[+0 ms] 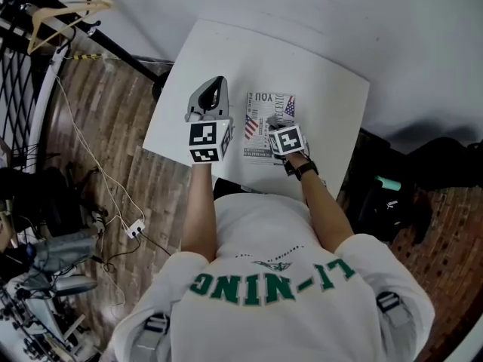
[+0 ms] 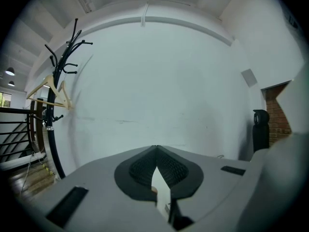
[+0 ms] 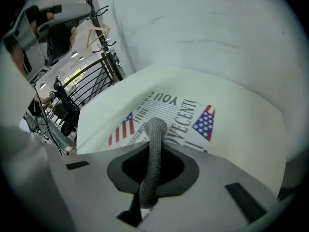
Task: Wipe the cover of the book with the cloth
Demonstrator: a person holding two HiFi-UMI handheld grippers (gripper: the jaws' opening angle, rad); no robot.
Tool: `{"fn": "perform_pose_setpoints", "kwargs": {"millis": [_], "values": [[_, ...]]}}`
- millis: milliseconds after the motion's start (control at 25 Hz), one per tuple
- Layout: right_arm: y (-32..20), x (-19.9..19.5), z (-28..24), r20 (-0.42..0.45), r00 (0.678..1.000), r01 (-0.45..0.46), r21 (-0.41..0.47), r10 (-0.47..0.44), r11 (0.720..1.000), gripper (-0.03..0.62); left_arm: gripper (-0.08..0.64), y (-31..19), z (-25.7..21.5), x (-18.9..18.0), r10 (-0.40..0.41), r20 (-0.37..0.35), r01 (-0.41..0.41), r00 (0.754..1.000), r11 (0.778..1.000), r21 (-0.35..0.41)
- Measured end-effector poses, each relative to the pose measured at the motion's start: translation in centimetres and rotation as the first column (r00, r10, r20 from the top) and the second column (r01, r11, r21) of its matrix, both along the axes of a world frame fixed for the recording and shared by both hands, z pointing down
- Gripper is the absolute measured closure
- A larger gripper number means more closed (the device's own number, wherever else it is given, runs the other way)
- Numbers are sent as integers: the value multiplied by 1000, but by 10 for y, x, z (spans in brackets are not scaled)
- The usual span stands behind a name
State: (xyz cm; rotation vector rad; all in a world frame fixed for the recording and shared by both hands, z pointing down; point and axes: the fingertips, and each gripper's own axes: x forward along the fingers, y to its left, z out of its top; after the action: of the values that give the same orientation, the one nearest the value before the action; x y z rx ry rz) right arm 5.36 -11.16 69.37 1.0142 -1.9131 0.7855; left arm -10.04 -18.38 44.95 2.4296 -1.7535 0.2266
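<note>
The book [image 1: 266, 104], its cover printed with flags and newspaper type, lies flat on the white table [image 1: 332, 104], just in front of the person. My right gripper [image 1: 275, 122] hovers over the book's near half, shut on a rolled grey cloth [image 3: 155, 129]. In the right gripper view the cloth's end pokes out past the jaws above the book cover [image 3: 186, 115]; whether it touches I cannot tell. My left gripper [image 1: 217, 81] is held left of the book, above the table. Its jaws [image 2: 155, 150] are shut with nothing between them and face the white wall.
A black coat stand with a wooden hanger [image 2: 52, 93] stands at the table's left, beside a black railing [image 3: 91, 81]. A dark bottle [image 2: 260, 129] stands at the right. Cables and a power strip [image 1: 134, 228] lie on the wood floor; a black bag [image 1: 392, 202] sits right of the table.
</note>
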Motion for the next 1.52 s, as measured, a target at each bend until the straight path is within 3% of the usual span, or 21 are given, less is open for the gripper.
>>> {"fn": "perform_pose_setpoints", "kwargs": {"millis": [240, 520, 640, 760, 920, 1080, 1240, 1520], "values": [[4, 63, -2, -2, 990, -138, -7, 138, 990, 557, 554, -8, -7, 41, 82, -2, -82, 997, 996, 18], [3, 64, -1, -36, 992, -122, 0, 122, 993, 557, 554, -5, -7, 34, 58, 0, -58, 998, 998, 17], [4, 36, -3, 44, 994, -94, -39, 96, 995, 557, 554, 1, -3, 17, 16, 2, -16, 1000, 1000, 6], [8, -15, -7, 97, 995, 3, -48, 2, 999, 557, 554, 9, 1, -3, -27, 4, 27, 1000, 1000, -5], [20, -76, -2, 110, 984, 146, -49, -140, 988, 557, 554, 20, 6, -24, -79, 3, 79, 997, 997, -13], [26, -94, 4, 93, 976, 204, -48, -199, 978, 557, 554, 27, 6, -35, -101, 8, 101, 995, 995, -15], [29, -71, 3, 85, 983, 166, -56, -161, 985, 557, 554, 24, 4, -36, -89, 6, 89, 996, 996, -15], [36, 22, 3, 47, 998, -40, -57, 43, 998, 557, 554, 11, 1, 8, 17, -7, -17, 1000, 1000, -1]]}}
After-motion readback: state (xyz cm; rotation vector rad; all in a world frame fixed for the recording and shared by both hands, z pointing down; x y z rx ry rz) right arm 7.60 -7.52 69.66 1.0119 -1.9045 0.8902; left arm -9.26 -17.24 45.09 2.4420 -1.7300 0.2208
